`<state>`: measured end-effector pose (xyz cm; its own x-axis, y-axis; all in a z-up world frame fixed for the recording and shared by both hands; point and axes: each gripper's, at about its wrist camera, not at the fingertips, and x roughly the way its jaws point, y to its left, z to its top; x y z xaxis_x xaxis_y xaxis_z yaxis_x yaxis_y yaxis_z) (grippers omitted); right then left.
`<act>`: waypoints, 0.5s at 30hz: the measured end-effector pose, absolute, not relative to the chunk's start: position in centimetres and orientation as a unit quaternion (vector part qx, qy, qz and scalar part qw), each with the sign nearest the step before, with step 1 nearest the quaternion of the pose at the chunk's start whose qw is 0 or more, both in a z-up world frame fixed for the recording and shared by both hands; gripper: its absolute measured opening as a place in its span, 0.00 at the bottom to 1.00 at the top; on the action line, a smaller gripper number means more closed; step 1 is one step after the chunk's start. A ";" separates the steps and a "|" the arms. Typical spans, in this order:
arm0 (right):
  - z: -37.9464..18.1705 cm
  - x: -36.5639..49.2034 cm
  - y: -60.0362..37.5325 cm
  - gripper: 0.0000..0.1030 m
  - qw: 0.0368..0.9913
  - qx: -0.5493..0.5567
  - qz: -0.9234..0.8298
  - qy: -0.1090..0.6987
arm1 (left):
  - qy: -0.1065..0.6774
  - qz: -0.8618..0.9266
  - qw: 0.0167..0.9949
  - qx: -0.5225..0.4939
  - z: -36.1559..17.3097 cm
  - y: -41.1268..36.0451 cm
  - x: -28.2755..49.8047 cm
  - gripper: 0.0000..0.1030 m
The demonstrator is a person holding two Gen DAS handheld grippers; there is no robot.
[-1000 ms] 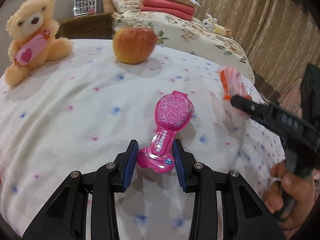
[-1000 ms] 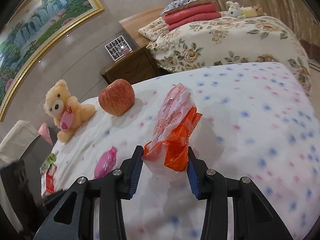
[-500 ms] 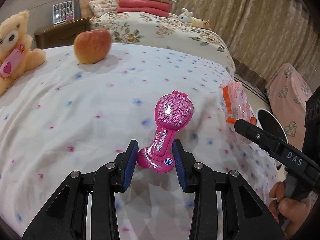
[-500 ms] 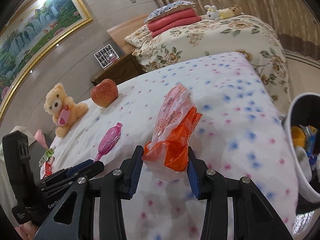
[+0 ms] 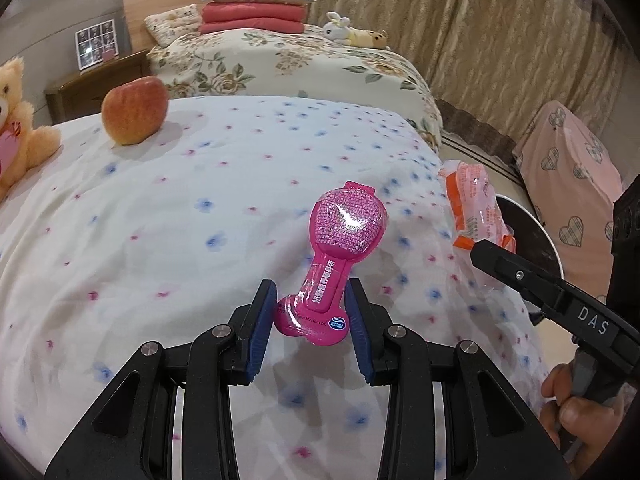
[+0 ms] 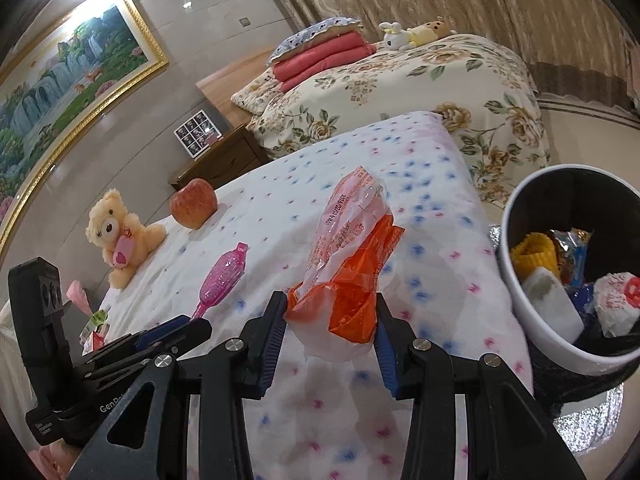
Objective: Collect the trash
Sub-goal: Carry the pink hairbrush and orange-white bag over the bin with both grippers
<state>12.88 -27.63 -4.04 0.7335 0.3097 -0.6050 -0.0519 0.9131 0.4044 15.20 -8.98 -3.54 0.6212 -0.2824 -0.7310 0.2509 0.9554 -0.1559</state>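
Ahead of the tool, past the near bed's white spotted cover (image 5: 168, 208), stands a floral-quilted bed (image 6: 420, 92), a brown wooden nightstand (image 6: 216, 156) to its left. Beige curtains (image 5: 480, 32) hang right; a gold-framed landscape painting (image 6: 60, 80) hangs left.

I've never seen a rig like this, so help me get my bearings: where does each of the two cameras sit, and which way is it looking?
Left wrist: on the left claw, looking over the bed toward the apple; it grips a pink package; the person's hand shows.
Right wrist: on the right claw, gripping an orange wrapper, with the trash bin on its right.
Shared: apple, teddy bear, both items, each other's claw.
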 end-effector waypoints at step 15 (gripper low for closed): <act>-4.5 11.0 -30.3 0.41 0.913 0.199 0.081 0.348 | 0.409 -0.178 0.895 0.000 -3.4 -12.2 14.5 0.33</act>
